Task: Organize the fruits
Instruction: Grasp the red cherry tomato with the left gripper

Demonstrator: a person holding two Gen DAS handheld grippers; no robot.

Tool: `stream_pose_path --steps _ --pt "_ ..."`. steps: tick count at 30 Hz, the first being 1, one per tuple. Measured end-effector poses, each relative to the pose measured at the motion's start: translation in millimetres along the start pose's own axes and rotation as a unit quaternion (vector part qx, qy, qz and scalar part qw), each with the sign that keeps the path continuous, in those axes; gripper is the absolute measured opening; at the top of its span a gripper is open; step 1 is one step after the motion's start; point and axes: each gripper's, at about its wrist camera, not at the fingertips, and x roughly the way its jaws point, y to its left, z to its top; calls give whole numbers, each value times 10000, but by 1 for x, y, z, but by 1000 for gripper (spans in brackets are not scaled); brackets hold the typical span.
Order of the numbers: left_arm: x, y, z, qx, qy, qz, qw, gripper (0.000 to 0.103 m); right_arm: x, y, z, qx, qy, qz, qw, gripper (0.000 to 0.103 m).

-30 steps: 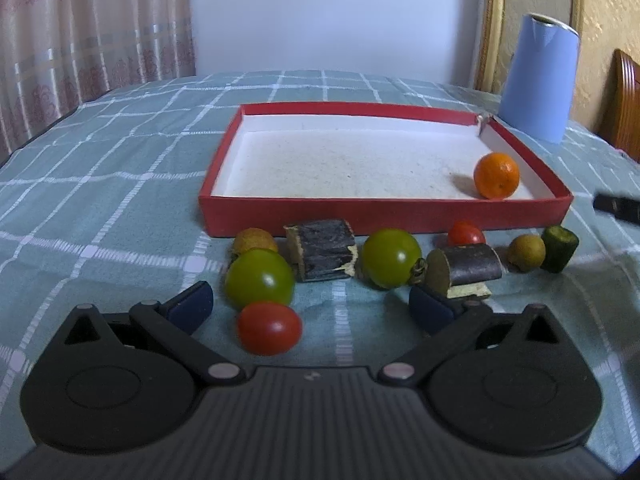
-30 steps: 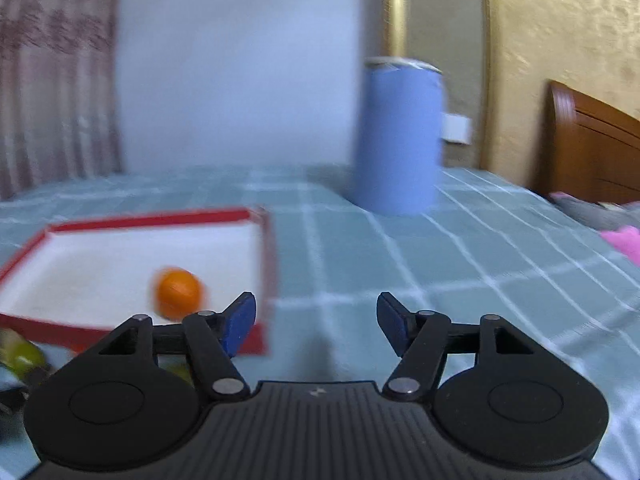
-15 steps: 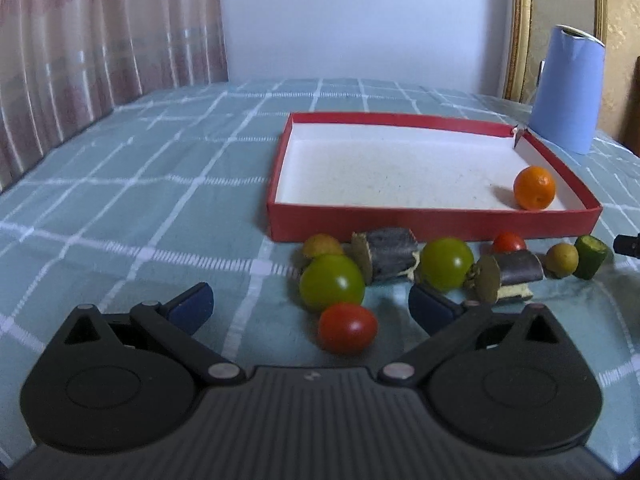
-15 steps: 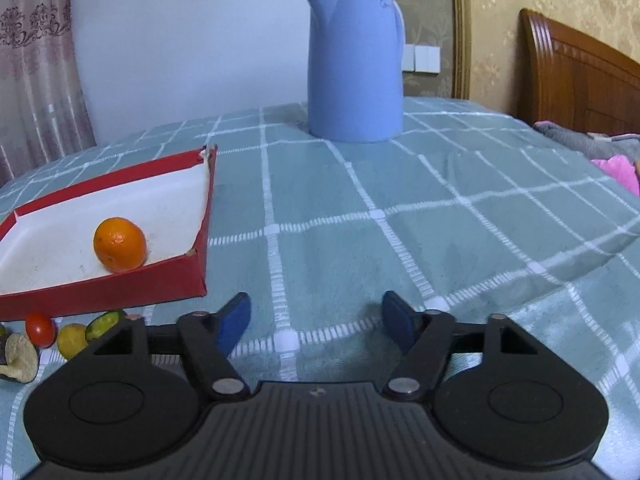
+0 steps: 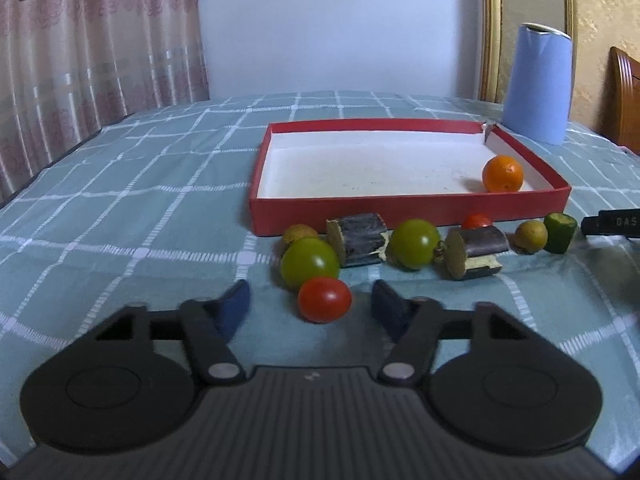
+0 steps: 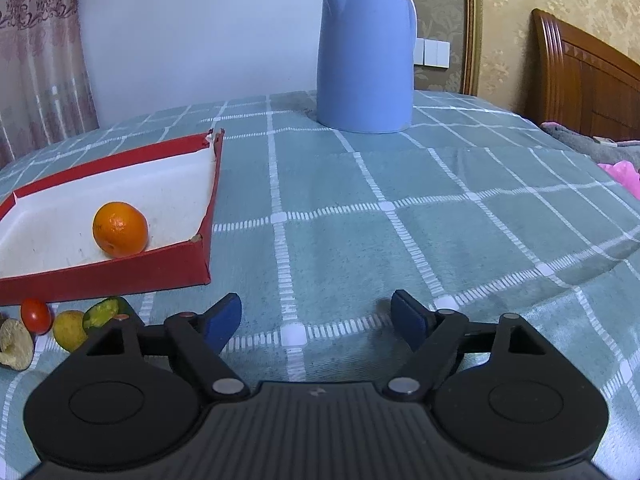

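A red tray (image 5: 400, 208) with a white floor holds one orange (image 5: 502, 173) at its right end; both also show in the right wrist view, tray (image 6: 120, 276) and orange (image 6: 120, 229). In front of the tray lies a row of fruit: a red tomato (image 5: 324, 299), two green tomatoes (image 5: 309, 262) (image 5: 414, 243), two dark sugarcane pieces (image 5: 358, 239) (image 5: 474, 252), a small red tomato (image 5: 476, 221), a yellow fruit (image 5: 530, 236) and a green piece (image 5: 560, 232). My left gripper (image 5: 310, 306) is open, the red tomato between its fingertips. My right gripper (image 6: 316, 320) is open and empty over bare cloth.
A blue kettle (image 6: 366, 48) stands at the back right of the table, also in the left wrist view (image 5: 538, 82). A teal checked cloth (image 6: 400, 208) covers the table. A wooden headboard (image 6: 584, 80) and pink cloth (image 6: 624, 170) are at the right.
The left gripper has shifted so that the red tomato now lies between its fingertips. The right gripper has swung and steadied; its view now shows the tray corner and the kettle sharply.
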Motion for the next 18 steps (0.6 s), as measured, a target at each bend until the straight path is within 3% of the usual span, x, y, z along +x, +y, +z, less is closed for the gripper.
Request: stream_pose_path --steps 1,4,12,18 --pt "0 0 0 0 -2 1 10000 32 0 1 0 -26 11 -8 10000 84" --pt "0 1 0 -34 -19 -156 9999 25 2 3 0 -94 51 -17 9999 90" --pt "-8 0 5 -61 -107 -229 9997 25 2 3 0 -72 70 14 9999 93" --pt "-8 6 37 -198 -408 -349 9984 25 2 3 0 -72 73 16 9999 93"
